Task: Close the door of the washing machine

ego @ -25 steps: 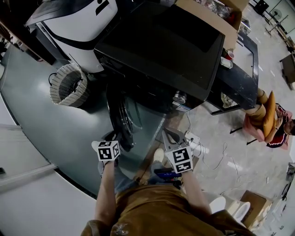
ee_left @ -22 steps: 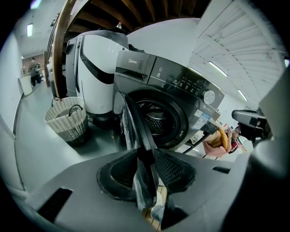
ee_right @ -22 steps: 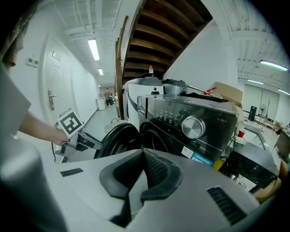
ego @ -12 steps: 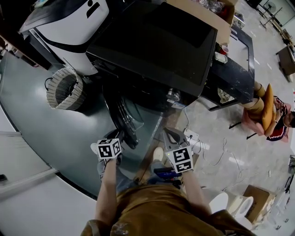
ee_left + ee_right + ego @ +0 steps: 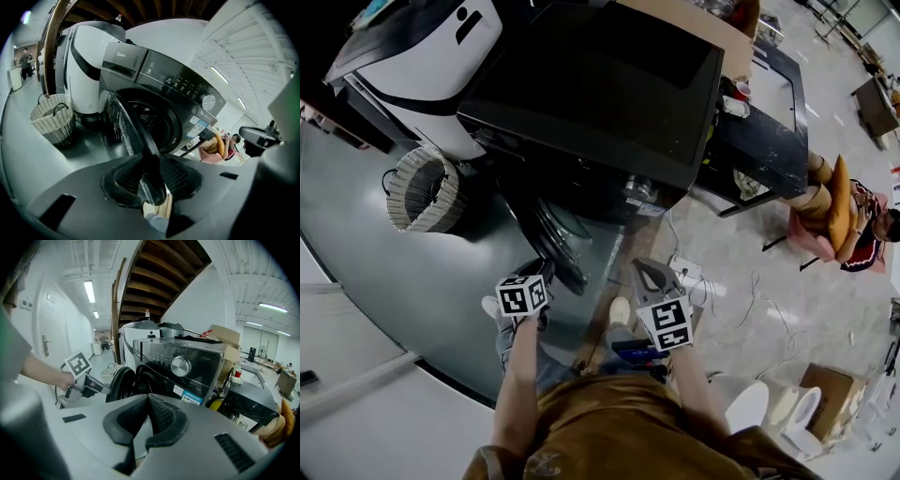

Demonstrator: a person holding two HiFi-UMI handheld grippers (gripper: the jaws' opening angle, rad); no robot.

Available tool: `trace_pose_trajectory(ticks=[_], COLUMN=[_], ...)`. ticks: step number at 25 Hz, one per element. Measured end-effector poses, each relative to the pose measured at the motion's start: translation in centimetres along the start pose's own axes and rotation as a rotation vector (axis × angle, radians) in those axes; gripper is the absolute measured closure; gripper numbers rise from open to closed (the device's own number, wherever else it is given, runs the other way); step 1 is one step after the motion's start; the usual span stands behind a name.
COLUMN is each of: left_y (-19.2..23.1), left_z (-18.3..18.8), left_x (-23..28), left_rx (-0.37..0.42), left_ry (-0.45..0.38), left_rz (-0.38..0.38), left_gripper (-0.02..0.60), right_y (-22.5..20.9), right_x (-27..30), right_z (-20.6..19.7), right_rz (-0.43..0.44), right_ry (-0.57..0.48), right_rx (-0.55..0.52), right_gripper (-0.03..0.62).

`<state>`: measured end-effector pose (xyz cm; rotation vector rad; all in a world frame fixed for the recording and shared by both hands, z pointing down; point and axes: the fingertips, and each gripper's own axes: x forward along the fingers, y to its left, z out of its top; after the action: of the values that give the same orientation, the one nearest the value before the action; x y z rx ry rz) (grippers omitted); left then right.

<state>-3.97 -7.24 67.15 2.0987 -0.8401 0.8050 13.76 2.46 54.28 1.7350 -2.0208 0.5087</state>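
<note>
A dark front-loading washing machine (image 5: 609, 84) stands ahead of me with its round door (image 5: 551, 239) swung out toward me. In the left gripper view the door's rim (image 5: 133, 133) runs edge-on between the pads of my left gripper (image 5: 152, 180). Its jaws are closing and the pads press on the rim. Behind the door the drum opening (image 5: 152, 123) is uncovered. My right gripper (image 5: 647, 274) hangs to the right of the door, apart from it, shut with nothing between its pads. The right gripper view shows the door (image 5: 119, 380) and the left gripper (image 5: 91, 386) on it.
A wicker basket (image 5: 420, 186) sits on the floor left of the machine, beside a white appliance (image 5: 422, 56). A black table (image 5: 773, 141) stands to the right, with a seated person (image 5: 853, 230) beyond it. A power strip with cables (image 5: 689, 277) lies near my feet.
My left gripper has crept toward the machine, still on the door's rim. The right gripper has drifted a little and stays shut.
</note>
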Motion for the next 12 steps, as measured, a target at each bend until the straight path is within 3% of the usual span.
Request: trace_pose_trajectory(ticks=[8, 12], left_y=[-1.7, -2.4], left_z=[0.9, 1.6], left_x=[1.5, 2.3], left_rx=[-0.001, -0.049], left_ry=[0.007, -0.001], left_rz=[-0.023, -0.044], left_gripper=[0.451, 0.451], right_y=[-1.5, -2.5], right_x=[-0.9, -1.1], right_z=[-0.6, -0.9], right_rz=[-0.025, -0.040], right_ry=[0.002, 0.004], right_rx=[0.016, 0.019], right_gripper=[0.582, 0.582])
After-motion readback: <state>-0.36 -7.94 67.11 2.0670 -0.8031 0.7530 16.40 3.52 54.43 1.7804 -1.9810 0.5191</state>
